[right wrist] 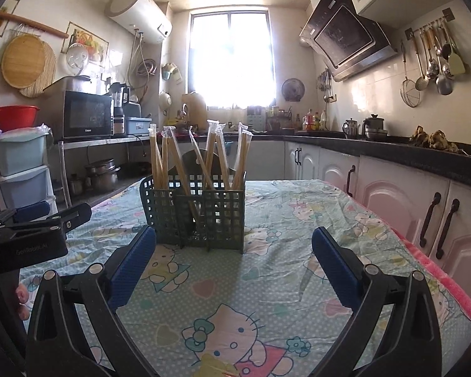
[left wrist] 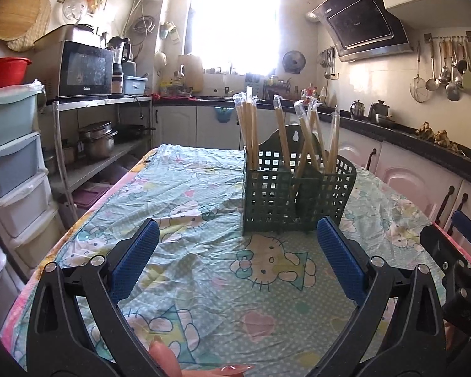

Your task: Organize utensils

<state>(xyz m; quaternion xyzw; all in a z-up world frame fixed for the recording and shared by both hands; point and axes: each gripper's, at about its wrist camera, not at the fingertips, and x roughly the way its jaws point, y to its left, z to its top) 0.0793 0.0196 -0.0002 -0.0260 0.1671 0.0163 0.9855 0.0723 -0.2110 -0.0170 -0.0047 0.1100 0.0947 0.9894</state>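
Both grippers' jaws wide, empty, chopsticks (left wrist: 279, 132) upright in basket (left wrist: 298, 198)

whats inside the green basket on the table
Plastic-wrapped chopsticks stand upright and leaning in the green basket, spread across its compartments. Their lower ends are partly hidden behind the lattice walls, so anything lying at the bottom cannot be seen.

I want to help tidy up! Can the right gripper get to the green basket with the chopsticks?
Probably yes. The right gripper is open, and the green basket stands just ahead on the tablecloth, with nothing between. The wrapped chopsticks stick up on top.
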